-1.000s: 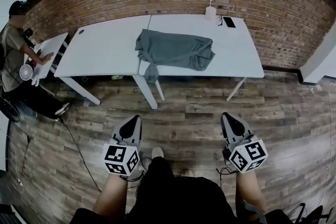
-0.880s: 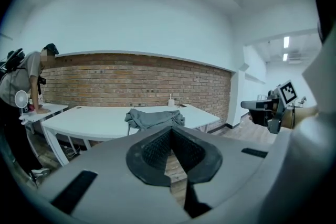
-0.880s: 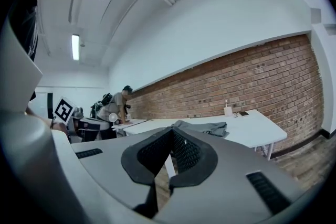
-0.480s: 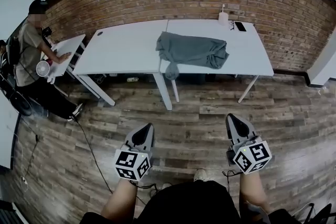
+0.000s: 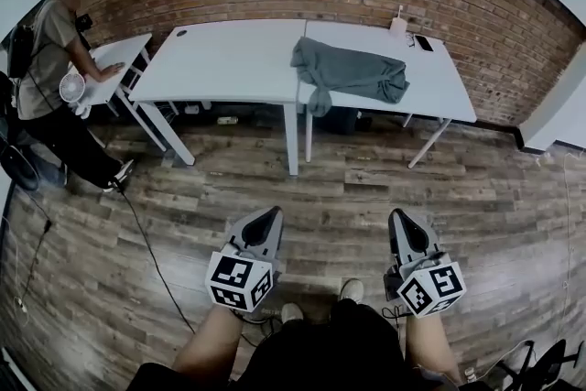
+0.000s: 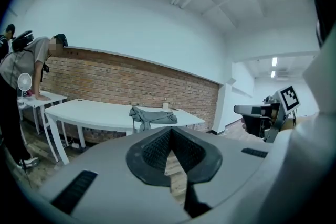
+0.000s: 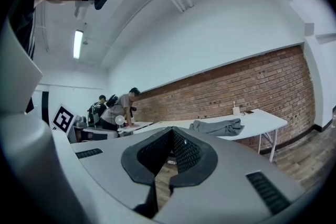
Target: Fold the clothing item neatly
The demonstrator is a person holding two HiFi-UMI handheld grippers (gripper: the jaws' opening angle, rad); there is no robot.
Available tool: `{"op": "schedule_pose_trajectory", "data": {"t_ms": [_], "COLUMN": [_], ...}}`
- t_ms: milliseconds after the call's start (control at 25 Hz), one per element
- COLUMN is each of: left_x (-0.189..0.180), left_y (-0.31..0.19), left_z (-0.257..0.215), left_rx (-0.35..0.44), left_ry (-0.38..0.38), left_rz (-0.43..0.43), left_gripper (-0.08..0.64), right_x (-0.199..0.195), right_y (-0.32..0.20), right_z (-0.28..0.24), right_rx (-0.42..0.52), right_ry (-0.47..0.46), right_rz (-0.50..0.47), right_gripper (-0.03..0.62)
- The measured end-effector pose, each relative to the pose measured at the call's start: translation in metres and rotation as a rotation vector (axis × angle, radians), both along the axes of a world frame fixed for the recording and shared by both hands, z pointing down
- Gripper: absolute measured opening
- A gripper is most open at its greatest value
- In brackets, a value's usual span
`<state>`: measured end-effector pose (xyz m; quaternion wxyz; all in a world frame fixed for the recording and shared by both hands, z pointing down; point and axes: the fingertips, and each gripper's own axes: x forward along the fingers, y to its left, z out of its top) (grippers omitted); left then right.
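A crumpled grey-green garment (image 5: 350, 70) lies on the right white table (image 5: 439, 82), one part hanging over the front edge near the table seam. It also shows far off in the left gripper view as the garment (image 6: 151, 116) and in the right gripper view as the garment (image 7: 218, 126). My left gripper (image 5: 273, 214) and right gripper (image 5: 401, 217) are both shut and hold nothing. They hang over the wooden floor, well short of the tables, pointing toward them.
A second white table (image 5: 215, 61) joins the first on the left. A person (image 5: 50, 59) leans over a small table with a fan (image 5: 72, 88) at far left. A white bottle (image 5: 398, 24) and a dark phone (image 5: 423, 43) sit at the back right. A cable (image 5: 151, 247) runs across the floor. A brick wall stands behind.
The view has shifted: tables and garment now sit further right in the head view, and the person at left shows more fully. Both grippers stay shut and empty.
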<state>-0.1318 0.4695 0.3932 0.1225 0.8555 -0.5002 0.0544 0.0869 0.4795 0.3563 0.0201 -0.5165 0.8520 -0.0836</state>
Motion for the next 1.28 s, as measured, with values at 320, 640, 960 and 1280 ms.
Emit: {"op": "schedule_pose_trajectory", "data": {"t_ms": [320, 640, 960, 1280], "left_x": [-0.001, 0.015, 0.029, 0.04], "left_y": [0.029, 0.041, 0.051, 0.05], "left_z": [0.017, 0.006, 0.007, 0.019], "left_rx": [-0.007, 0.057, 0.046, -0.039], "left_ry": [-0.034, -0.045, -0.057, -0.03], "left_rz": [0.023, -0.016, -0.013, 0.006], "left_gripper": [-0.002, -0.002, -0.002, -0.002], "right_x": [-0.009, 0.007, 0.006, 0.002], "right_y": [0.025, 0.036, 0.045, 0.044], "right_z": [0.021, 0.019, 0.025, 0.04], "right_rx": [-0.056, -0.075, -0.088, -0.108], "right_ry": [0.064, 0.094, 0.125, 0.15], "right_rz": [0.01, 0.004, -0.033, -0.061], "right_gripper": [0.002, 0.0, 0.0, 0.0]}}
